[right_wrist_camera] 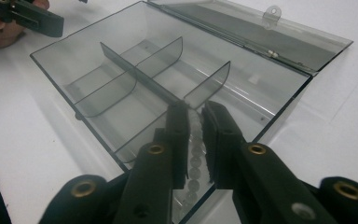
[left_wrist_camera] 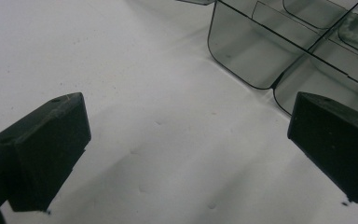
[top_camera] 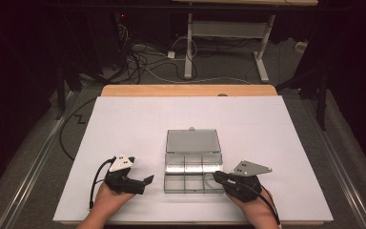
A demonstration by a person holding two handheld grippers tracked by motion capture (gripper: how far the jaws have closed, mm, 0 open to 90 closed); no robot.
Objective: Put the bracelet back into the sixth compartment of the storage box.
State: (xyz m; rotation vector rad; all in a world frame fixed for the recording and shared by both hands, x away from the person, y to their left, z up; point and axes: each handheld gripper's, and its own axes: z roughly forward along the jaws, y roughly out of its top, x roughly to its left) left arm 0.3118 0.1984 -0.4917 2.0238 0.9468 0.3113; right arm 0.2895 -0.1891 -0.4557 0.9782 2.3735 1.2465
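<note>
1. Right gripper view: right gripper [right_wrist_camera: 195, 116] over the clear box's [right_wrist_camera: 121, 70] near-right compartment, jaws narrowly apart, possibly beads [right_wrist_camera: 195, 161] beneath.
2. Left gripper [top_camera: 148, 180] beside box on counter [top_camera: 124, 124], jaws wide apart.

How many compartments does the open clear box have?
6. The clear box is split into two rows of three: three in the far row by the lid, three in the near row. The hand-held gripper hides part of one.

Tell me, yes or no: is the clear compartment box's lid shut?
No: in the right gripper view the lid lies folded back flat behind the open clear compartment box.
</note>
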